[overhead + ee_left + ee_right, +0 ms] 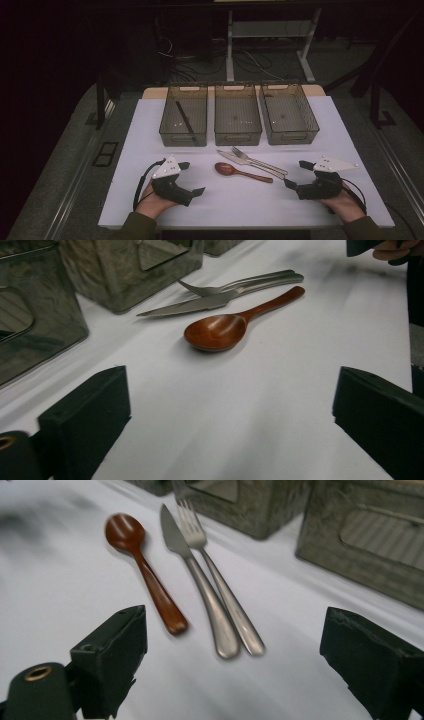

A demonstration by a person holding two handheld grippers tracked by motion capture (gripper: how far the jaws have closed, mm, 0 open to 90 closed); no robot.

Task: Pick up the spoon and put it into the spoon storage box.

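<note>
Your right gripper (296,174) stands wide open with nothing between its jaws, near the handle ends of the knife (192,575) and fork (220,587). These two lie touching, right of the wooden spoon (242,172). Risk: you pinch both handles together. Your left gripper (192,178) is likewise open, idle.

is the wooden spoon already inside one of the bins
No, the wooden spoon lies on the white table in front of the three bins, beside the knife and fork.
</note>
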